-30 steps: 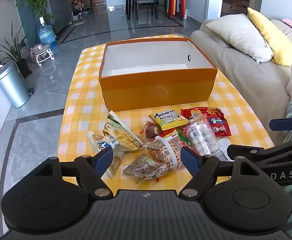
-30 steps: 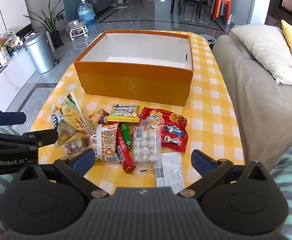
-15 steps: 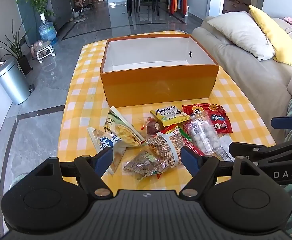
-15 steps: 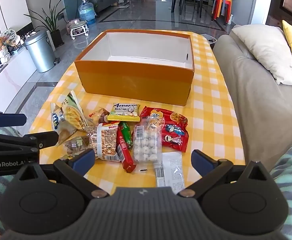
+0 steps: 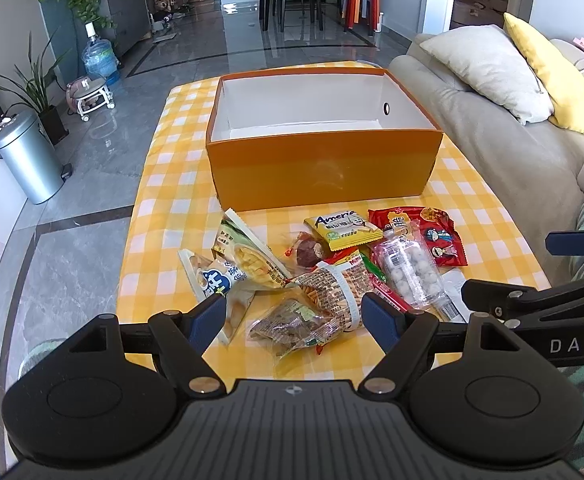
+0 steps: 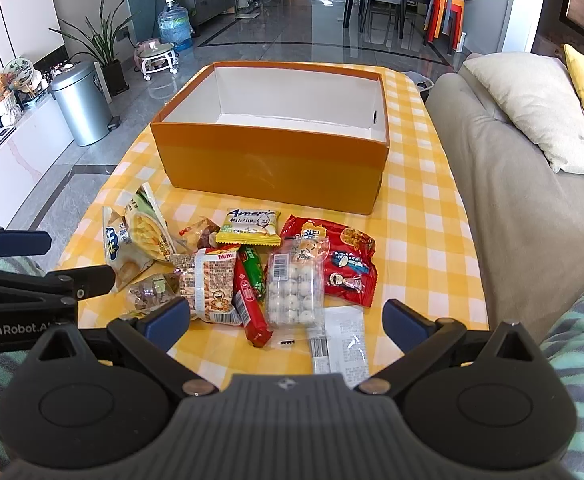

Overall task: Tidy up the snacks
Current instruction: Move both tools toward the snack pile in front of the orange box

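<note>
From the left wrist: left gripper (image 5: 293, 318) spread wide with blue pads, gripping nothing, poised over the near end of a snack pile on a yellow-and-white checked tablecloth (image 5: 164, 184). Directly between the fingers, a clear packet of brown snacks (image 5: 292, 326), overlapped by a striped brown-and-white "Mimi" packet (image 5: 333, 288). To the left, a green-and-yellow chip bag (image 5: 248, 254) leaning on a pale bag with blue lettering (image 5: 216, 280). Farther back, a flat yellow "Americ" packet (image 5: 343, 230), a red crinkled foil bag with cartoon faces (image 5: 431, 236) and a clear pouch of white balls (image 5: 409, 270). Beyond the pile, apart from it, an open orange cardboard box with white interior (image 5: 323, 168), nothing visible inside. At right edge, the other black tool. From the right wrist: right gripper (image 6: 286, 318) likewise wide open and holding nothing, above the table's near edge. Just ahead of the fingers, a white printed sachet (image 6: 341, 344) and a long red bar wrapper (image 6: 248, 300) beside a green one (image 6: 254, 270). Pouch of white balls partly covering the red foil bag. Beige sofa (image 6: 511, 216) alongside at right.
</note>
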